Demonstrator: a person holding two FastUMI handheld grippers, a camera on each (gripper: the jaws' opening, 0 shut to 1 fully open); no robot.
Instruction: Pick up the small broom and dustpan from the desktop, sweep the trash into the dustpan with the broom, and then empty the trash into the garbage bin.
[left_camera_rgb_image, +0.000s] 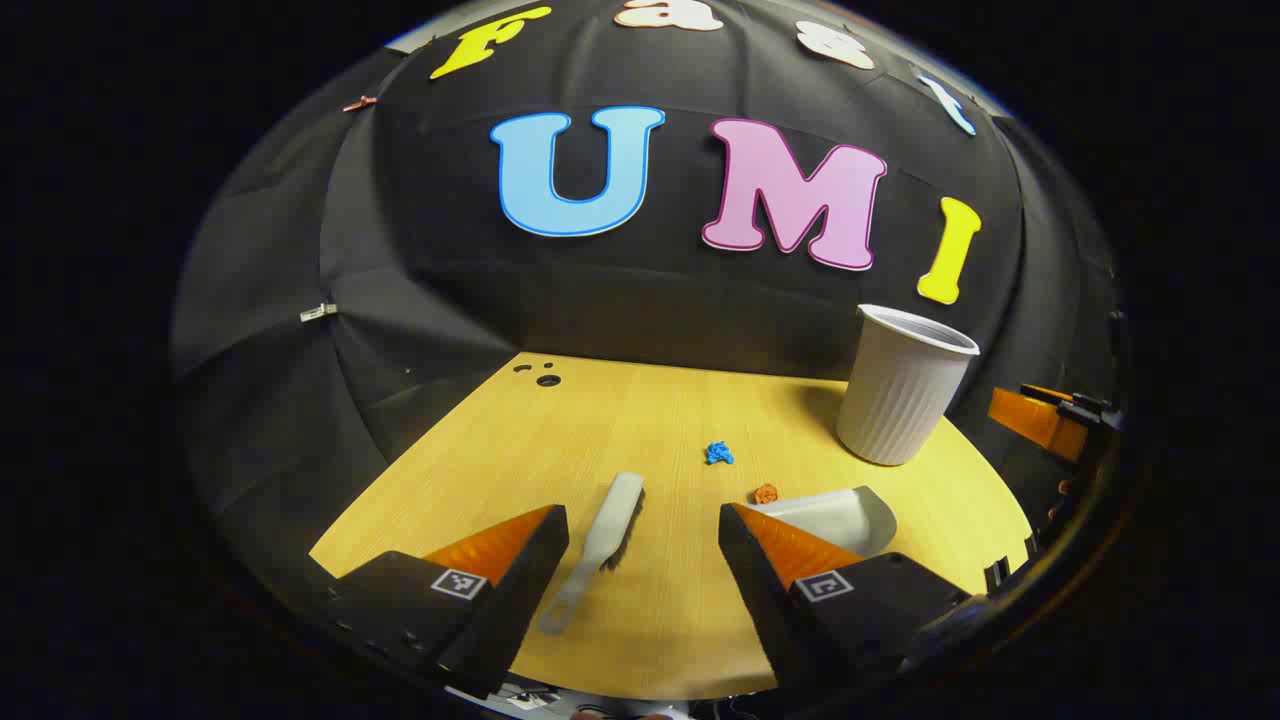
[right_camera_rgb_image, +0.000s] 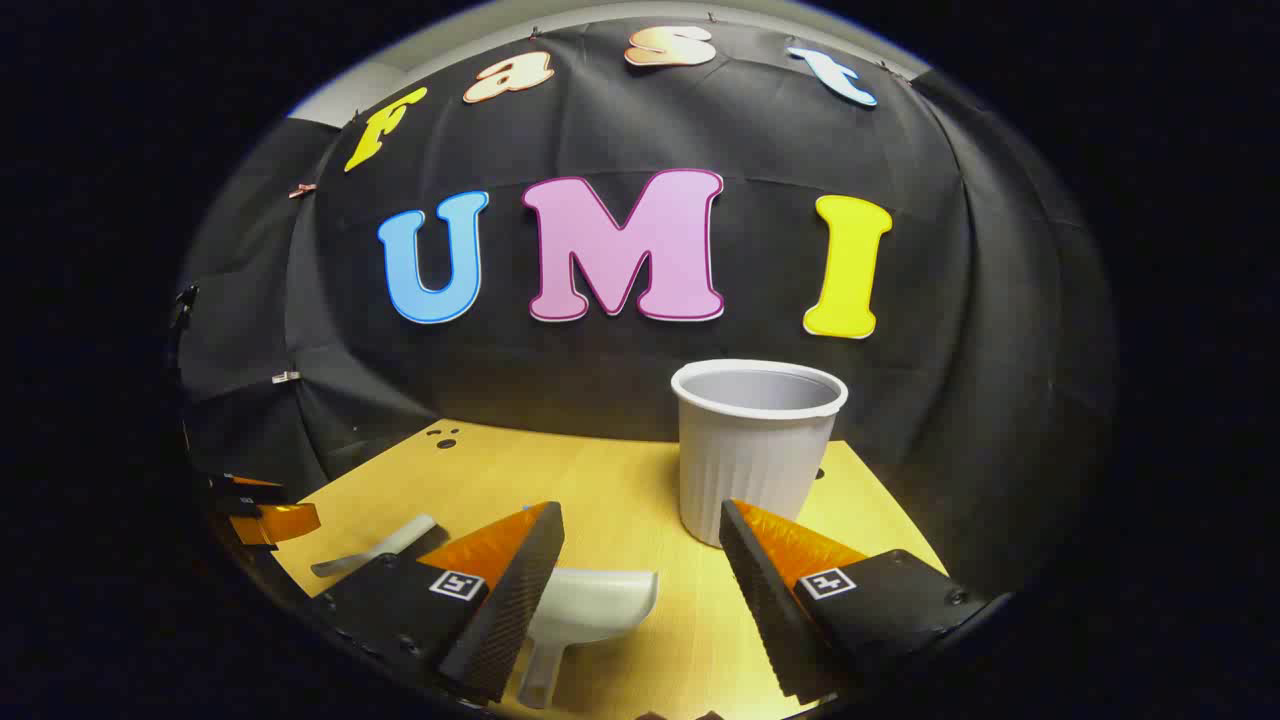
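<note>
In the left gripper view the left tongs (left_camera_rgb_image: 643, 540) hang above the near edge of the light wooden counter (left_camera_rgb_image: 480, 440) with their fingers wide apart, holding nothing. Between the fingers, flat on the counter, lies the small pale grey plastic broom (left_camera_rgb_image: 598, 545), its looped handle end toward the near edge. The white plastic dustpan (left_camera_rgb_image: 840, 515) lies just beside the right finger, partly hidden by it. A small orange scrap of trash (left_camera_rgb_image: 766, 493) sits just by the dustpan, and a small blue crumpled scrap (left_camera_rgb_image: 718, 454) lies nearer the counter's middle. The white ribbed plastic garbage bin (left_camera_rgb_image: 900, 395) stands upright near the far right edge.

In the right gripper view the right tongs (right_camera_rgb_image: 640, 545) also stand apart and empty above the near edge. The dustpan lies below, beside their left finger, and the bin stands beyond their right finger.
</note>
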